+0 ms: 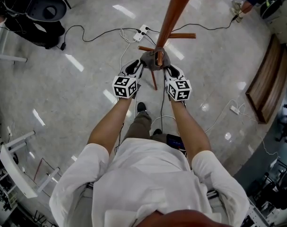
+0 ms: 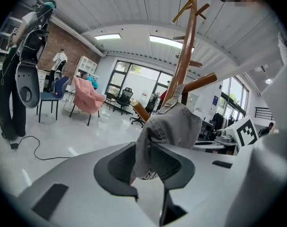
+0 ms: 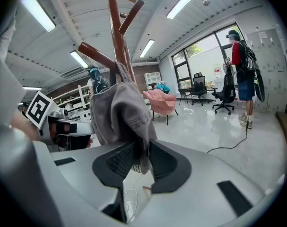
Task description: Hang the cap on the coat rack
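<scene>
The left hand-held gripper (image 1: 139, 67) and the right hand-held gripper (image 1: 167, 70) are held up side by side at the tall wooden coat rack (image 1: 174, 12), which stands on the pale floor (image 1: 86, 46). Each has its jaws pinched on a fold of the grey cap (image 1: 151, 60), one on either side, so the cap hangs between them right against the pole. It seems to sit over a slanted peg (image 2: 200, 82), though the cloth hides the contact.

Polished floor (image 1: 86, 108) bears cables (image 1: 209, 30), a power strip (image 1: 142, 31).
</scene>
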